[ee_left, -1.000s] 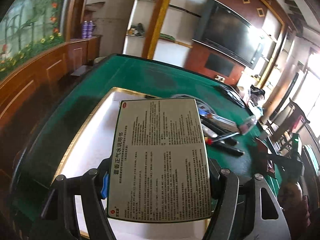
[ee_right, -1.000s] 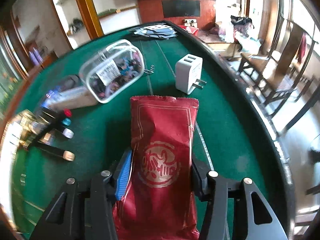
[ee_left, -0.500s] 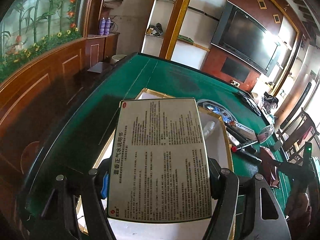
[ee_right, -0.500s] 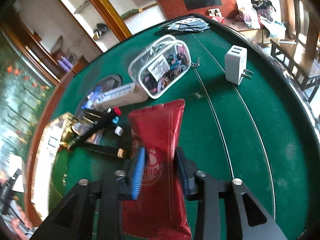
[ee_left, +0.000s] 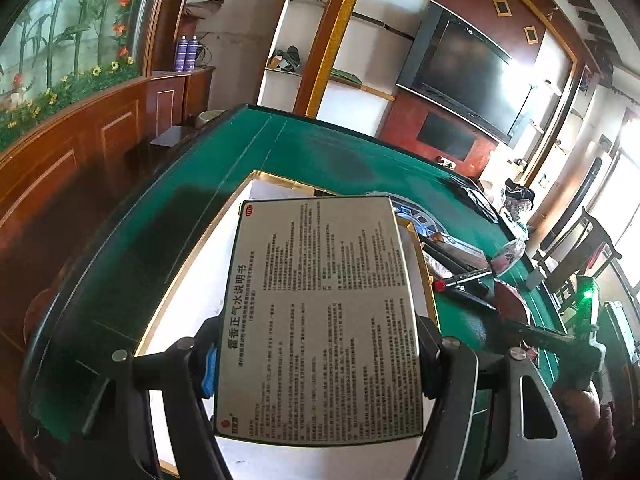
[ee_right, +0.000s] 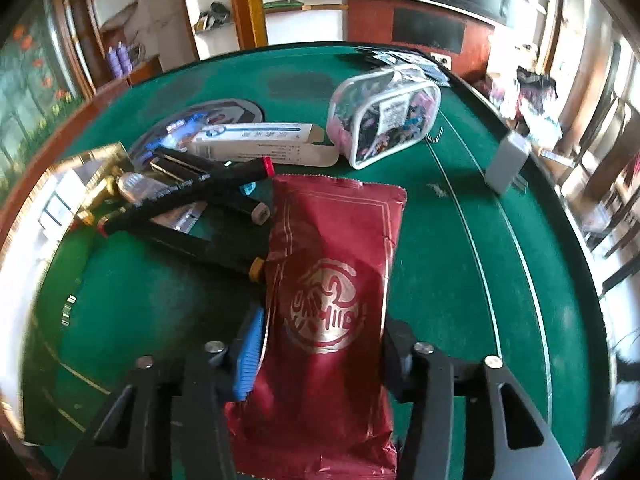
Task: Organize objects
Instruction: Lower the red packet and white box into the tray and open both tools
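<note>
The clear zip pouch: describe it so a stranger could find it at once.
Start from the green table in the right wrist view. Beyond the red packet and right of the long white carton lies the clear zip pouch. It alone is see-through, white-edged, stuffed with colourful bits.

Red pouch [ee_right: 332,292], gold emblem; green table [ee_right: 440,280]; grey printed leaflet [ee_left: 320,320]; markers [ee_right: 192,200] seemingly black.

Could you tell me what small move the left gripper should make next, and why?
Probably lower the printed box into the white gold-rimmed tray and release it. The left gripper is shut on the box right above the tray's bare floor, while the right gripper, its jaws having just been closing, holds the red packet.
</note>
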Demonstrator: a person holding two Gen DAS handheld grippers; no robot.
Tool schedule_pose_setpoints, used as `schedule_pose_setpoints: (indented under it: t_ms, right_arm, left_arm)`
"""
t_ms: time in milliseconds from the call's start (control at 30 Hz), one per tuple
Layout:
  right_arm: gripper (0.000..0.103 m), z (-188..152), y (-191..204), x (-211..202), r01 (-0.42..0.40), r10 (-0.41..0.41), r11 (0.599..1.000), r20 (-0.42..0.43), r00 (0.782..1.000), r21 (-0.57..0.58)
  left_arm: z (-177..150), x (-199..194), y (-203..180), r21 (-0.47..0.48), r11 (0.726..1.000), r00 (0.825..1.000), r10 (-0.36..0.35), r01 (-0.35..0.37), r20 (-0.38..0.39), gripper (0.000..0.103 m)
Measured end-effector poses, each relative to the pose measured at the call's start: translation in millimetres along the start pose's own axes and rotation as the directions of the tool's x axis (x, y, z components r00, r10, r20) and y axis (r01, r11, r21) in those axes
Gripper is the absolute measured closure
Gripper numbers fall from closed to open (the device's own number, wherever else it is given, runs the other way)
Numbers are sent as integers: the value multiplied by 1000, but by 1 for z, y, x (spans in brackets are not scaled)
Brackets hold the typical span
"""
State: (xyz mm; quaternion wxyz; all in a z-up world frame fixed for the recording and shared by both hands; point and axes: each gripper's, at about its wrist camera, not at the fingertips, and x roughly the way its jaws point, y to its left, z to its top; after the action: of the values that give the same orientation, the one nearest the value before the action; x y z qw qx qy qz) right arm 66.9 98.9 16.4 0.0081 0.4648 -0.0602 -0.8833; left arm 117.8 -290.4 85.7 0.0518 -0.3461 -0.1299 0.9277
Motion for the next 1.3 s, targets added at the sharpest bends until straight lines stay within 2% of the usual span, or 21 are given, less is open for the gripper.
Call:
schedule_pose_setpoints:
  t_ms: [100,200,233,300,400,500,600,633,700,800,833,900,933,1033,1100,1133,1233,1300]
  right_arm:
    - [60,0,-12,-4,-133,134,986,3,991,99]
    - [60,-1,-24,-8,-293,293,936,26,956,193]
    - [60,2,-25,-8,-324,325,923,31,945,207]
    - [60,4,-24,-10,-439,444,862,42,895,255]
    - [60,13,-7,-14,-538,549,800,38,835,267]
    - [59,35,38,-17,-629,645,743,6,764,230]
    - [59,53,90,-15,-672,690,715,-43,722,195]
    - [59,60,109,-13,-668,685,723,-58,726,176]
    - [59,70,145,-4,-642,654,755,-84,752,133]
    - [59,79,189,17,-607,617,787,-131,776,109]
    - [59,79,198,21,-585,592,806,-140,794,89]
    - [59,79,221,33,-515,515,856,-155,843,39]
    - [59,79,226,35,-494,492,869,-158,856,29]
    - [58,72,247,46,-397,384,917,-163,909,-49]
    - [53,70,248,51,-370,357,928,-168,919,-49]
    - [51,69,247,52,-376,365,926,-171,915,-34]
    - [44,68,241,43,-396,388,918,-172,905,-13]
    - [43,67,226,25,-396,390,918,-127,912,-25]
  left_arm:
    - [2,-3,4,1,1000,1000,9,-9,7,33]
    - [4,-3,10,-2,1000,1000,20,-20,5,33]
    - [5,-2,12,-3,1000,1000,27,-27,3,33]
    - [8,3,13,1,999,999,48,-48,-10,33]
    - [21,12,12,33,996,996,81,-80,-28,33]
    - [41,33,12,71,991,990,119,-114,-70,33]
    - [61,64,17,65,992,985,114,-107,-128,33]
    - [66,73,19,62,992,983,114,-106,-145,33]
    - [75,97,19,75,990,975,130,-118,-179,33]
    - [84,129,20,95,984,965,167,-151,-200,33]
    - [86,138,20,101,981,962,181,-163,-207,33]
    - [90,152,20,120,975,956,207,-185,-209,33]
    - [92,156,17,130,974,958,208,-185,-198,32]
    - [92,162,15,119,981,959,175,-151,-222,30]
    - [87,163,17,83,990,960,128,-111,-250,22]
    - [84,163,18,68,993,959,112,-98,-262,17]
    - [76,161,26,34,997,957,76,-70,-280,16]
    - [70,161,31,6,998,957,57,-58,-283,16]
